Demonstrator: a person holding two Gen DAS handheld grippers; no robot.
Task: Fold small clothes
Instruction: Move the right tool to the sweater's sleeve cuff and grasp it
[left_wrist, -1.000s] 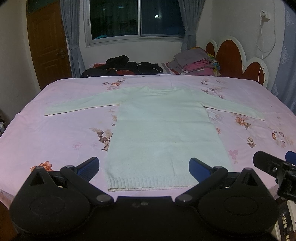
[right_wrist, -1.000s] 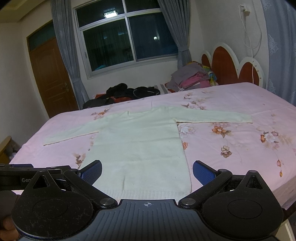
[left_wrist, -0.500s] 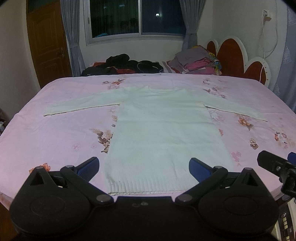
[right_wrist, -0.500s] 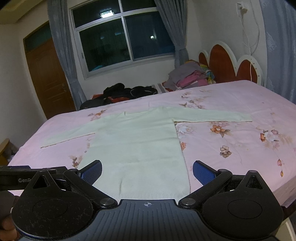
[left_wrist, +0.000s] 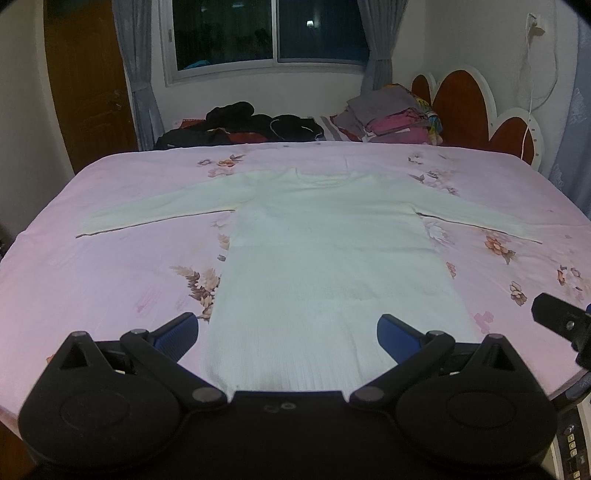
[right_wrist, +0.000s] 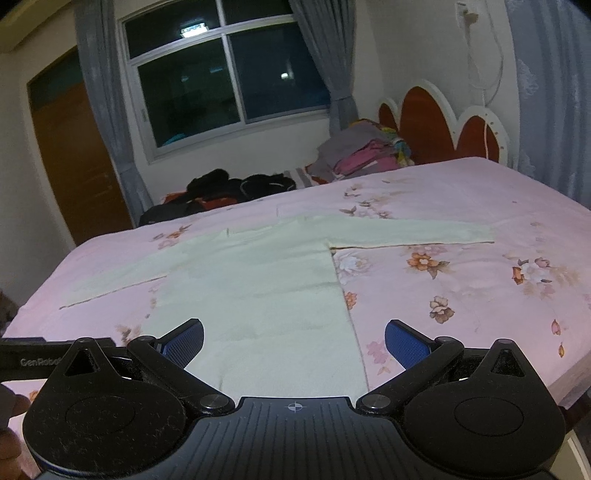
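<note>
Left gripper (left_wrist: 287, 328): jaws spread wide, blue pads (left_wrist: 176, 331) empty, hovering over the hem end of the sweater (left_wrist: 325, 266) without touching it. Right gripper (right_wrist: 294, 339): likewise wide apart, nothing between its pads (right_wrist: 405, 342), poised over the sweater's hem-side corner; part of it shows in the left wrist view, off past that corner.

Sweater: pale, whitish-green knit, lying flat and face up on the pink floral bedsheet (left_wrist: 110, 280). Both sleeves stretched straight out to either side of the body. Neckline at the end away from the grippers, ribbed hem at the near end, close to the sheet's near edge. No folds in it yet.

Beyond the sweater's neckline, past the far edge of the sheet: a heap of dark clothes (left_wrist: 240, 125), and to the right of that a stack of folded clothes (left_wrist: 391, 118) in grey, pink and mixed colours. Scalloped headboard (left_wrist: 469, 107) stands beyond the sweater's right sleeve. Window (right_wrist: 229, 74) with grey curtains behind the dark heap; wooden door (right_wrist: 70, 162) further left.

Part of a hand (right_wrist: 9, 435) appears at the lower left edge of the right wrist view, detail unclear.
</note>
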